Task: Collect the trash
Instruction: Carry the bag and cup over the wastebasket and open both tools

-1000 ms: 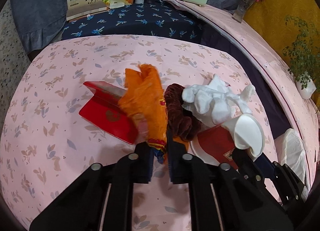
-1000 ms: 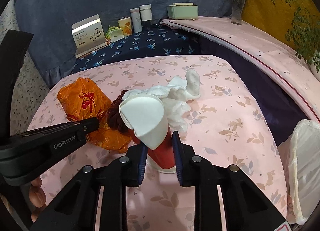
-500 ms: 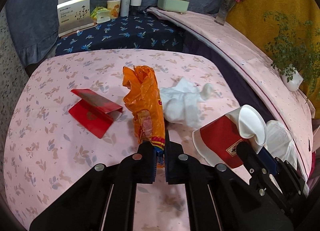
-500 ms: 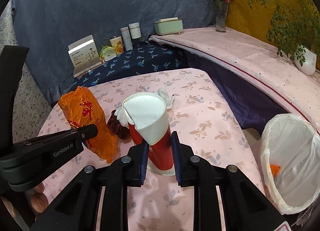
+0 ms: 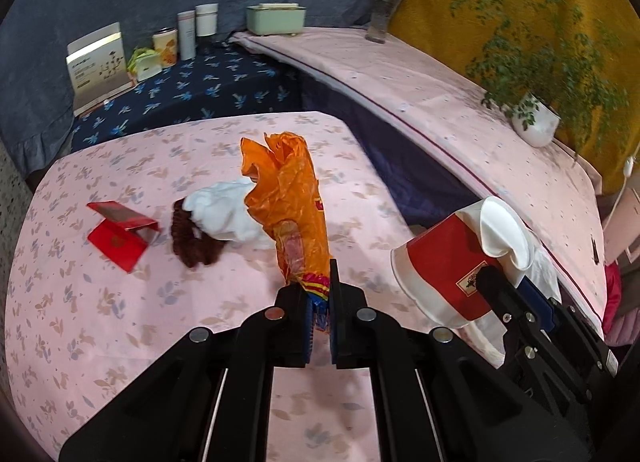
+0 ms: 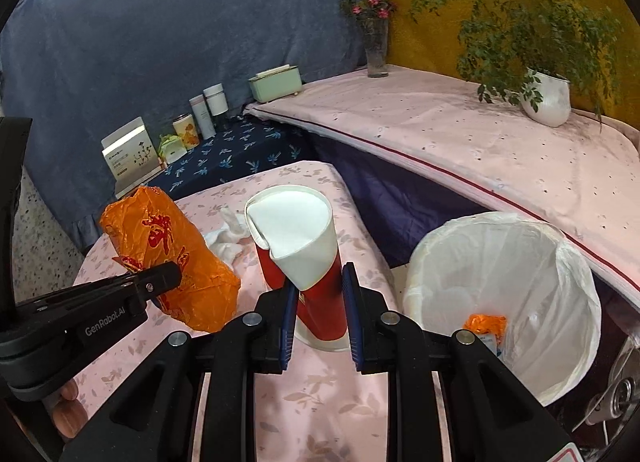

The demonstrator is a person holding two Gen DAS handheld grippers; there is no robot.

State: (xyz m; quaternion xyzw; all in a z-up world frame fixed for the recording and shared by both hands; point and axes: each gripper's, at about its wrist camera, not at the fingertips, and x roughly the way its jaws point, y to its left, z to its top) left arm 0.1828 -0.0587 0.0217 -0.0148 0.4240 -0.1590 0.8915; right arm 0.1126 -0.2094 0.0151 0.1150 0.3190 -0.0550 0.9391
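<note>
Left claw (image 5: 319, 294): clamped on orange bag (image 5: 290, 198)
Right claw (image 6: 319, 294): gripping crushed red cup (image 6: 298, 246)
Bin (image 6: 576, 302): beside table (image 6: 320, 390)

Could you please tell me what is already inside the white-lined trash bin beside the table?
Inside the trash bin, near the bottom of its white liner, lies a small crumpled orange wrapper on a bit of pale packaging. The right gripper's body covers the bin's nearest part, so anything there cannot be seen.

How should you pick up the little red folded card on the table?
Grab the flat red folded card by its raised flap, coming from above with the tongs. The flap stands up off the pink flowered tablecloth, giving a thin edge to pinch, while the bottom half lies flat.
</note>
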